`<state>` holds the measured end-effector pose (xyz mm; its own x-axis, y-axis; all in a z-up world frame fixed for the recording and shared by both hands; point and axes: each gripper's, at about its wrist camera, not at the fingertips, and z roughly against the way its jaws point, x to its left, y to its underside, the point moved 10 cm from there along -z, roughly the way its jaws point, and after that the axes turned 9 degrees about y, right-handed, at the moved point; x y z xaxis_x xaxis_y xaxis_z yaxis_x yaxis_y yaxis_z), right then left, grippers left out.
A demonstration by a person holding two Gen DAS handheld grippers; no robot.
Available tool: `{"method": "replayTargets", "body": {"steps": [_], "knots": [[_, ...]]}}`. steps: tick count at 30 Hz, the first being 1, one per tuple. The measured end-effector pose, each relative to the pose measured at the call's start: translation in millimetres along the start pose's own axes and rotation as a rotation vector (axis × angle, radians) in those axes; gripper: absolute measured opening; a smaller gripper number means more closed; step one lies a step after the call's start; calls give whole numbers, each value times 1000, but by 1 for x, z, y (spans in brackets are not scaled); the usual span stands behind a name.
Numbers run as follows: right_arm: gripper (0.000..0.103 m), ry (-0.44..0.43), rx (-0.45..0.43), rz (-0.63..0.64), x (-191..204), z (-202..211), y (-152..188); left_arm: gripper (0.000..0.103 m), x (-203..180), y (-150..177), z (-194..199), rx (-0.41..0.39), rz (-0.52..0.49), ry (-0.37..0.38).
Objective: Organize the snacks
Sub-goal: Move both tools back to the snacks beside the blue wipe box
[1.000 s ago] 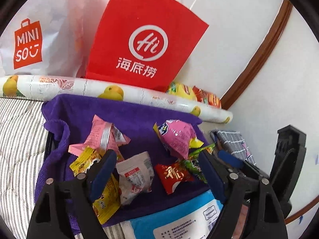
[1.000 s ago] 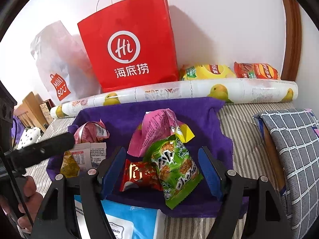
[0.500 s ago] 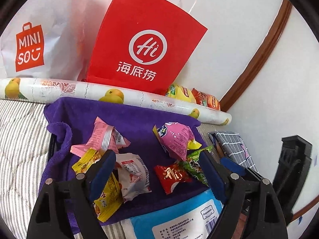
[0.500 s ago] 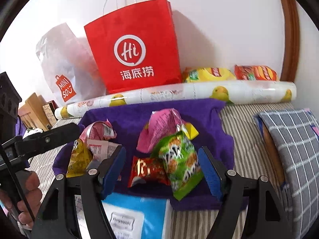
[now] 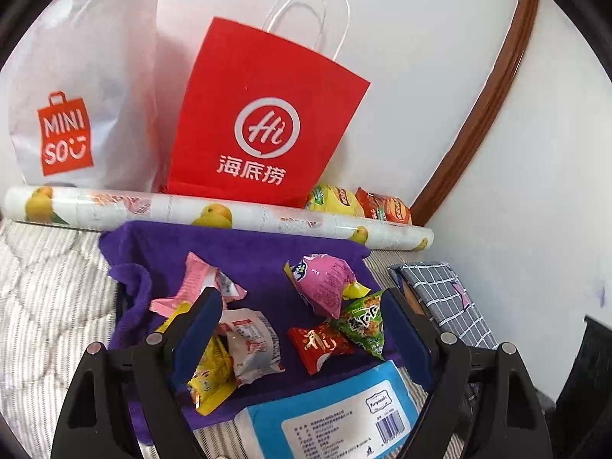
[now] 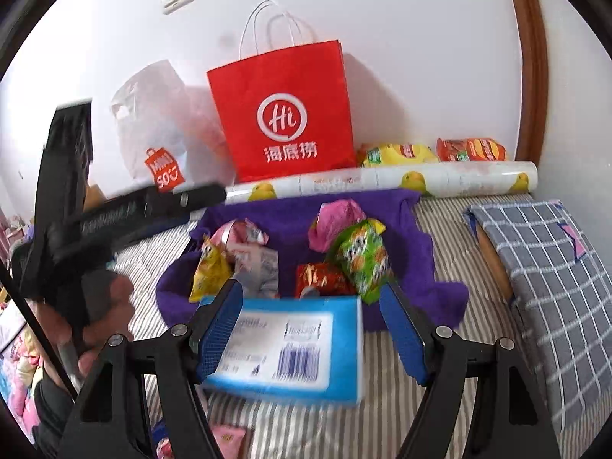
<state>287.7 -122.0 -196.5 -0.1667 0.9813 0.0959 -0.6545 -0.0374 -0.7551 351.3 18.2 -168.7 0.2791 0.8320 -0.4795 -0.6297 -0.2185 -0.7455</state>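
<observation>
Several snack packets lie on a purple towel on the bed: a pink one, a green one, a red one, a white one, a yellow one and a pale pink one. The green packet and red packet also show in the right wrist view. My left gripper is open and empty above the towel's near edge. My right gripper is open and empty, above a blue wipes pack. The left gripper's body shows at the left of the right wrist view.
A red paper bag and a white Miniso bag stand against the wall behind a rolled fruit-print sheet. Yellow and orange chip bags lie behind the roll. A checked pillow lies at right.
Both grippers have pulled back and risen from the towel; the snacks look smaller and farther. The blue wipes pack now shows fully between the right fingers. Both stay open.
</observation>
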Motion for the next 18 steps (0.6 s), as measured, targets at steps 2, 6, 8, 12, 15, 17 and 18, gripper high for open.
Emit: {"method": "replayTargets", "body": {"steps": [2, 6, 8, 12, 15, 17, 18], "knots": [[74, -11, 20, 2, 5, 5, 11, 83, 0, 4, 8, 4, 3, -3], [74, -40, 69, 12, 18, 8, 34, 83, 3, 18, 23, 41, -2, -20], [74, -42, 85, 17, 24, 9, 44, 83, 6, 25, 33, 56, -13, -42], [74, -56, 107, 21, 36, 15, 63, 83, 10, 37, 54, 77, -22, -63], [74, -70, 123, 20, 44, 20, 75, 83, 15, 45, 71, 83, -28, -82], [74, -63, 132, 19, 48, 22, 83, 83, 19, 51, 81, 88, -33, -100], [74, -61, 135, 18, 50, 22, 85, 83, 22, 54, 84, 95, -37, -114]]}}
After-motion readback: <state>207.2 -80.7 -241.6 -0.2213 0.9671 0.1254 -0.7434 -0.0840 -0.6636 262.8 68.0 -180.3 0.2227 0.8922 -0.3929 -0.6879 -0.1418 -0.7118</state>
